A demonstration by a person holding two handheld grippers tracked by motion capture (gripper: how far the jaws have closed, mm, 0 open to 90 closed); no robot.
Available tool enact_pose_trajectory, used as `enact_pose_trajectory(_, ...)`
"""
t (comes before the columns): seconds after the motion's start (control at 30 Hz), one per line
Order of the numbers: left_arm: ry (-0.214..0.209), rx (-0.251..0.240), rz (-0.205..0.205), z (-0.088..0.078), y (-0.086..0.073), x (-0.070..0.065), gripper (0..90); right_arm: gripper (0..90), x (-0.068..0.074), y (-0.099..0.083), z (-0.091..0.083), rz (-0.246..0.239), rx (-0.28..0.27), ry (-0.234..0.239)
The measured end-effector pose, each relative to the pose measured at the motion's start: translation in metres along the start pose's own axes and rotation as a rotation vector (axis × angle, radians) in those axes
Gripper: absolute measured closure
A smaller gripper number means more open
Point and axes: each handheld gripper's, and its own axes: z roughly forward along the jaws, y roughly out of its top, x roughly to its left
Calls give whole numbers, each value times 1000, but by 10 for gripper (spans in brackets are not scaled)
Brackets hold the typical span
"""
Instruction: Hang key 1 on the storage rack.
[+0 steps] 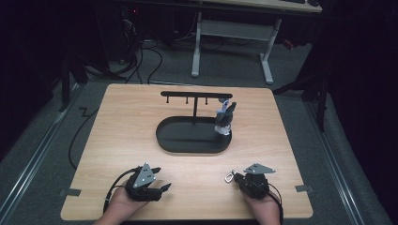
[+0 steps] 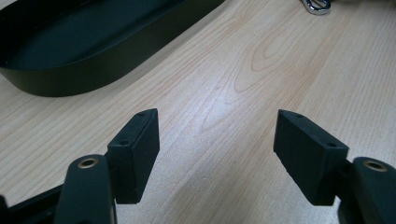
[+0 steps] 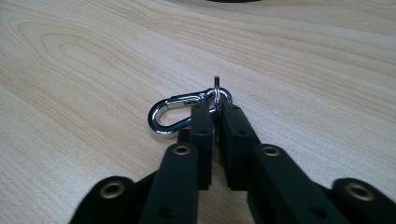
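A silver snap hook (image 3: 164,108) on a key ring (image 3: 217,83) lies on the wooden table, at the front right. My right gripper (image 3: 215,106) is shut on the ring, which stands upright and edge-on between the pads while the hook rests flat on the wood. From above, the hook (image 1: 230,176) pokes out to the left of the right gripper (image 1: 236,177). My left gripper (image 1: 162,179) rests at the front left, jaws wide open over bare wood with nothing between them (image 2: 217,121). The hook (image 2: 318,5) also peeks in at the top edge of the left gripper view.
A black oval tray (image 1: 164,140) sits mid-table with a T-shaped hanger stand (image 1: 196,95) rising from it. A small grey and blue figure (image 1: 225,119) hangs at the bar's right end over the tray. The tray wall (image 2: 70,79) lies close ahead of the left gripper. Desk legs and cables stand beyond the table.
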Motion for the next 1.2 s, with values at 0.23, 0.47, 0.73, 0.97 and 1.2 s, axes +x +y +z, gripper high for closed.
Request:
enact_pose_trajectory(0.23, -3, -4, -9, -1, 0, 2, 323, 681, 0, 6, -4, 4, 76, 24)
enact_pose_trajectory(0.47, -3, -9, -6, -2, 1, 4, 323, 627, -4, 17, -14, -13, 182, 52)
enact_pose_trajectory(0.73, -6, -3, -4, 0, 0, 3, 323, 666, -12, 32, -14, -43, 282, 84)
enact_pose_trajectory(0.97, -5, -5, -11, -2, 0, 3, 324, 696, -9, 53, -11, -105, 372, 104)
enact_pose_trajectory(1.2, -4, -7, -8, -2, 0, 3, 324, 769, -14, 66, -2, -90, 451, 107)
